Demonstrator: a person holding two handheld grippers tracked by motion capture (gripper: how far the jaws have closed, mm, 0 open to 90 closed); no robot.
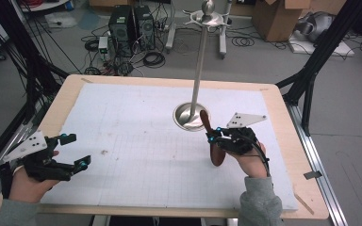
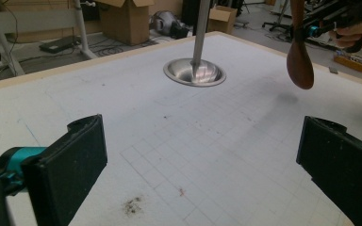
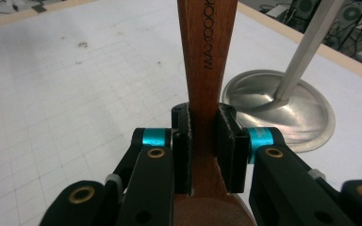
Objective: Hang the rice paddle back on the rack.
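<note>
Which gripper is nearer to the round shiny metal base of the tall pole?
Right. The right gripper, shut on a brown wooden spoon, is just beside the metal base; the open left gripper sits far across the table.

Light: bright, even, from overhead.
Glare: sheen on the steel base [image 3: 283,115] just beyond the right gripper [image 3: 202,141].
Shadows: faint, soft, beneath the wooden spoon [image 2: 300,61].
Focus: left gripper [image 2: 202,160] pads close-up and soft; high view slightly grainy.
</note>
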